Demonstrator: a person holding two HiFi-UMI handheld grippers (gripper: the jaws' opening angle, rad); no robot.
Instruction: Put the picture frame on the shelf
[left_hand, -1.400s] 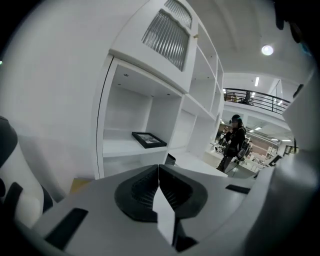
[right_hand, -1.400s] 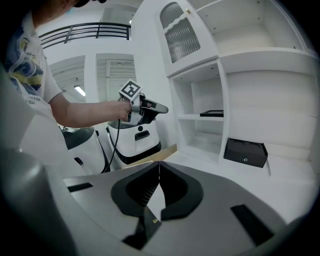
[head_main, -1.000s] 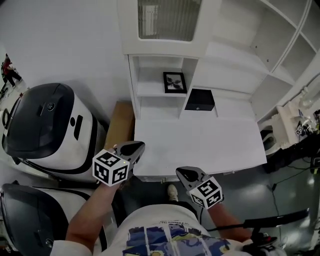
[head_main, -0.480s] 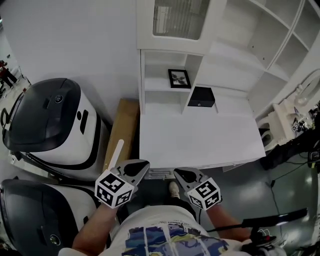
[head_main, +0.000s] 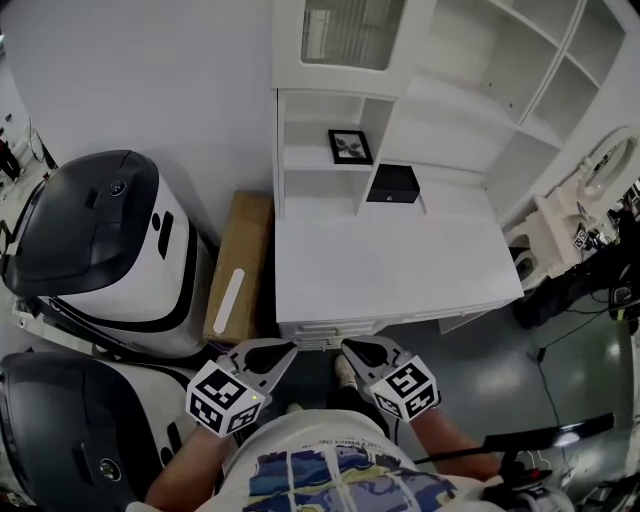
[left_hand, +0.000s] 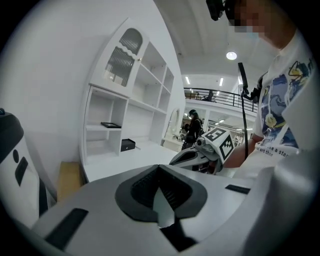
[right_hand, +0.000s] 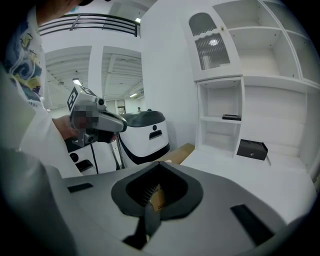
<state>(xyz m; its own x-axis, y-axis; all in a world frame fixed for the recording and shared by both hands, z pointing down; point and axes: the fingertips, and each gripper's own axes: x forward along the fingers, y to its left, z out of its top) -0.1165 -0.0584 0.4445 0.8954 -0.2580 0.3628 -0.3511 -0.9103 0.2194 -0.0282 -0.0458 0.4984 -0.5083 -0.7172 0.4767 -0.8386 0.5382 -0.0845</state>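
Now, left gripper (head_main: 265, 355) and right gripper (head_main: 362, 352) low at the person's waist, tips toward desk (head_main: 400, 275), jaws together, empty, picture frame (head_main: 350, 146) on shelf (head_main: 305, 161), face-up in head view, apparently flat in gripper views.

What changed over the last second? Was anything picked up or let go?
The left gripper and right gripper drew back toward the person, off the front edge of the desk. Nothing was taken or released; both sets of fingers stay shut and empty. The picture frame stays on the shelf, the black box on the desk.
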